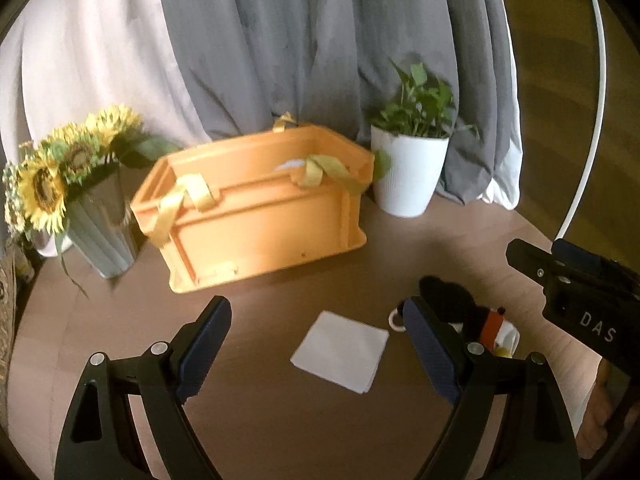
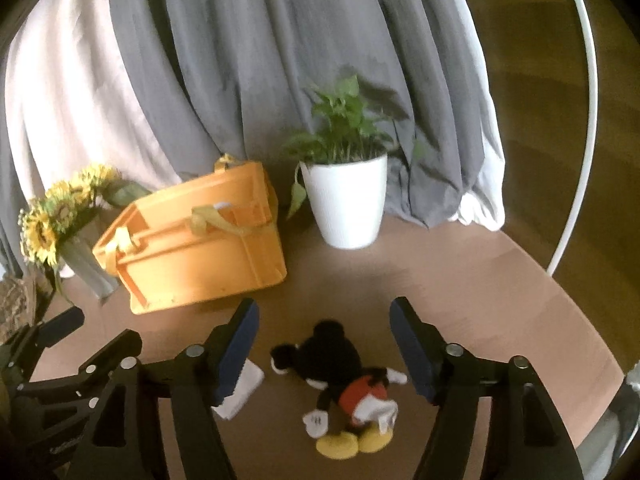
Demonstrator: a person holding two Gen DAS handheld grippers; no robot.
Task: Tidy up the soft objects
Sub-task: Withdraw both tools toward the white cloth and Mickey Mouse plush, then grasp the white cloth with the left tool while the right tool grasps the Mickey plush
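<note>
My left gripper (image 1: 316, 344) stands wide, its two blue-padded fingers (image 1: 206, 350) spread apart over the brown table (image 1: 260, 420) with nothing between them but air. Below the gap lies a folded white cloth (image 1: 340, 351), flat on the table, closer to the right-side finger than to the other, and not touched by either pad. Behind that finger I see part of the mouse plush toy (image 1: 452, 300), black with a bit of red, mostly hidden. My right gripper (image 1: 536, 258) enters at the right edge, its black body above the toy. Farther back sits the orange crate (image 1: 260, 216), open at the top, with yellow ribbons (image 1: 320, 172) tied over its rim. A vase of sunflowers (image 1: 52, 184) stands to the crate's left, a potted plant (image 1: 408, 160) in a white pot to its right, and grey curtains (image 1: 280, 40) hang behind.

From the right wrist, my right gripper (image 2: 324, 342) is parted too, holding nothing. The mouse plush toy (image 2: 340, 380) lies face down on the table (image 2: 500, 300) between and beneath the fingers (image 2: 416, 352), clear of both pads. The white cloth (image 2: 244, 390) shows partly behind the left-side finger, just beside the toy. My left gripper (image 2: 60, 336) sits low at the left edge. The orange crate (image 2: 200, 248) lies beyond, slightly tilted in this view, with the sunflowers (image 2: 52, 224) to its left and the potted plant (image 2: 344, 184) to its right.
</note>
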